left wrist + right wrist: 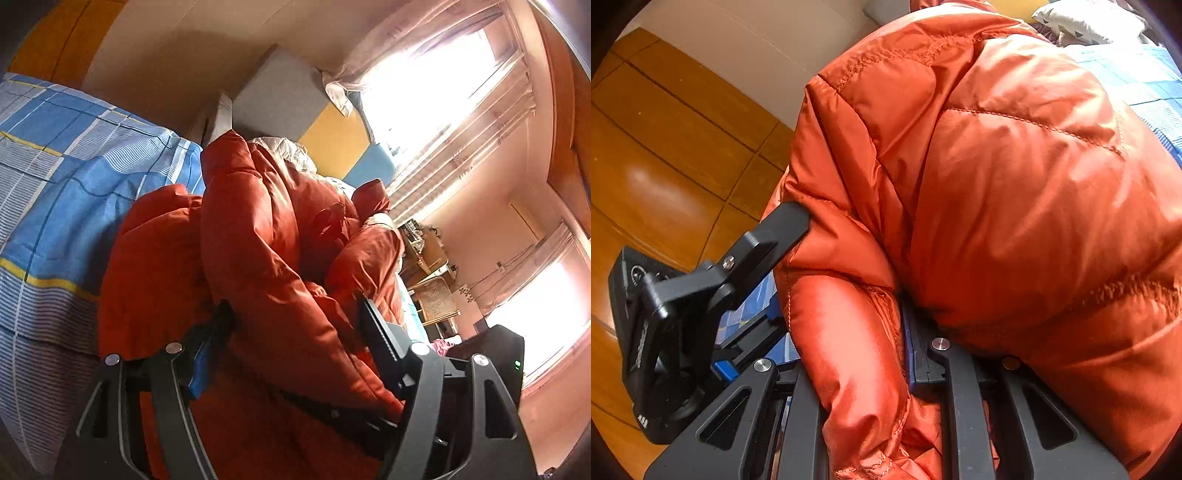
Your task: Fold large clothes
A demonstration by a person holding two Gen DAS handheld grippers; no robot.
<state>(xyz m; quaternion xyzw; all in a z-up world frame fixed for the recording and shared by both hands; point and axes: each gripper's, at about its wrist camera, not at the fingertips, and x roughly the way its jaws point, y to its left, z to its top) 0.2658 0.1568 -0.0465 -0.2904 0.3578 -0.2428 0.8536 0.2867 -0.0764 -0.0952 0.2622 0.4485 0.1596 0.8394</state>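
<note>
From the left wrist camera, a puffy orange quilted jacket (266, 236) with a smooth, slightly glossy shell lies bunched on a bed covered by a blue, white and yellow checked sheet (62, 177) of striped woven cloth. The left gripper (295, 317) has its matte black fingers (380, 339) set fairly wide, with a thick padded fold of the jacket filling the gap and pressed by both. Beyond are a grey padded headboard (280, 96) and sheer curtains (454, 122) glowing against bright windows. From the right wrist camera, the same jacket (1015, 177) bulges in rounded, stitched pillows with visible orange thread seams. The right gripper (849, 325) pinches a narrower tube-like fold between its flat black fingers (945, 365), partly closed around it. The other gripper (713, 288) shows at left, its flat finger touching the jacket, above glossy wooden floor planks (665, 147); a patterned white pillow (1086, 18) lies at top right.
</note>
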